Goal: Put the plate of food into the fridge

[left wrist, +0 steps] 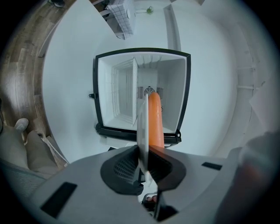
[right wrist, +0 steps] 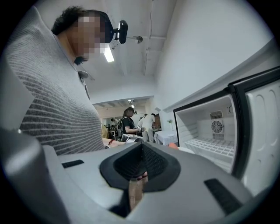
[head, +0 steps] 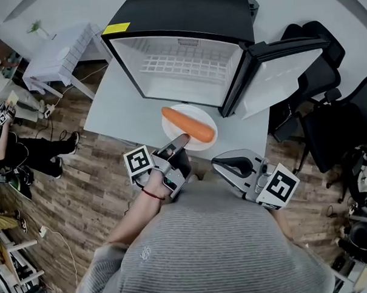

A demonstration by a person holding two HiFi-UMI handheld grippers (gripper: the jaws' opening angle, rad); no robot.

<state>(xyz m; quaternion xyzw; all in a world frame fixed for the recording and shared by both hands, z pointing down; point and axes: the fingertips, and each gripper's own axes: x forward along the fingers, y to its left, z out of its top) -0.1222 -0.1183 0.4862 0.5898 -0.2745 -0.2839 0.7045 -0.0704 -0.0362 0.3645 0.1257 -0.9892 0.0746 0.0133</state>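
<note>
A white plate [head: 184, 141] with a long orange carrot [head: 188, 125] on it sits just in front of the open small black fridge [head: 186, 64] on the grey table [head: 121, 109]. My left gripper [head: 178, 144] is shut on the plate's near rim. In the left gripper view the plate [left wrist: 142, 127] stands edge-on between the jaws of the left gripper [left wrist: 144, 162], with the carrot [left wrist: 155, 122] beside it and the fridge's white interior [left wrist: 127, 92] straight ahead. My right gripper [head: 225, 164] hovers to the plate's right, shut and empty; the right gripper [right wrist: 141, 151] shows closed jaws.
The fridge door [head: 277, 72] swings open to the right, near my right gripper. A wire shelf [head: 183, 67] lies inside the fridge. Black chairs [head: 327, 100] stand right of the table, a small white table [head: 64, 54] stands at upper left, and a seated person [head: 13, 150] is at far left.
</note>
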